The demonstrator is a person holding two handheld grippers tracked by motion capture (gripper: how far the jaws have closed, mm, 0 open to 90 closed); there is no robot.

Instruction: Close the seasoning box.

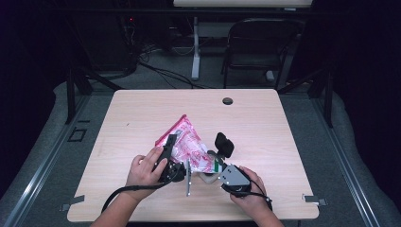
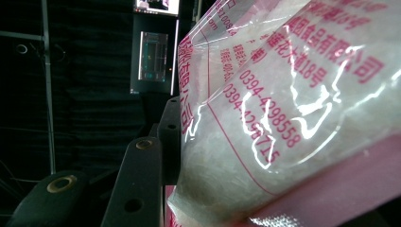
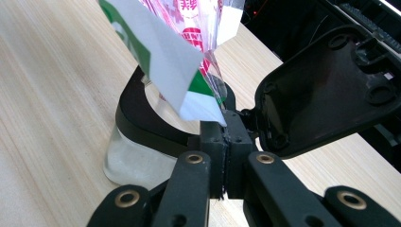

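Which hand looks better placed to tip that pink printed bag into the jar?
Left, probably. The left hand-held gripper holds the pink printed plastic bag by its body, while the right hand-held gripper pinches its lower corner over the clear jar with the black flip lid.

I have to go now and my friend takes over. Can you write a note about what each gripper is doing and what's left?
Left gripper: grips the pink-printed bag of white grains and holds it tilted above the table.
Right gripper: shut on the bag's lower corner, right over the jar.
Jar: clear, on the table, its black flip lid open.
Done: lid open, bag corner lined up over the jar's mouth.
Left: probably pour the grains in, then close the lid. I cannot tell whether any are flowing.
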